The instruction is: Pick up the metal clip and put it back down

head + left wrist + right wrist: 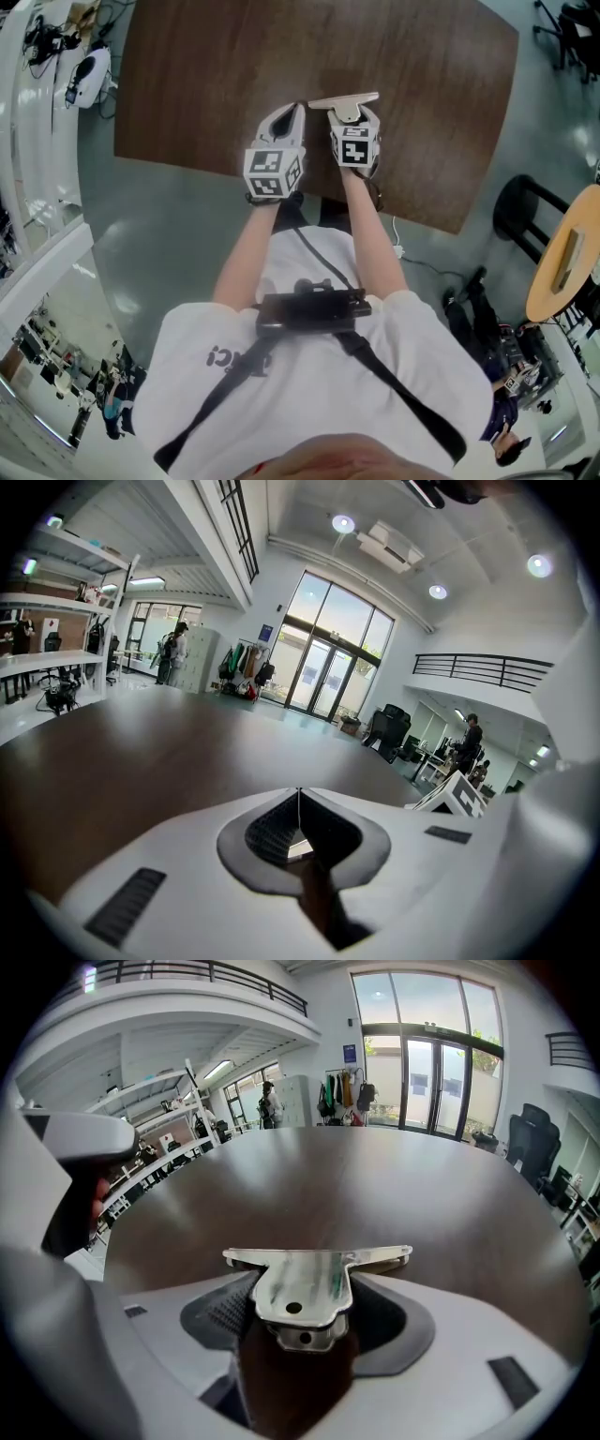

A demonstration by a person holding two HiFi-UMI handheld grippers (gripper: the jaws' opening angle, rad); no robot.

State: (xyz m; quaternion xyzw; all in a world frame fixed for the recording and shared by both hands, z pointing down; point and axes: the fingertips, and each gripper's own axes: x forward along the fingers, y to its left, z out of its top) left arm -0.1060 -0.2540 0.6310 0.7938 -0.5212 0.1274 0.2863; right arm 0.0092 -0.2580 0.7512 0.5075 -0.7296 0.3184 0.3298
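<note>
Metal clip (302, 1283) lying on the brown tabletop (225, 66), close to the tabletop's near edge, its wide flat bar facing away from the person. Right tongs (353, 114) standing spread around the clip's handle, ribbed pads showing either side, not pressing it. Left tongs (298, 797) sitting alongside, also by the tabletop's near edge, tips pressed together, pinching nothing

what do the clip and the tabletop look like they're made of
The silver wide-mouthed metal clip looks like bright plated or polished steel: mirror-like sheen, thin stamped shape, punched holes. The dark brown tabletop looks like wood or wood-look laminate with a semi-gloss finish: faint grain streaks, soft window glare. Which one is unclear.
</note>
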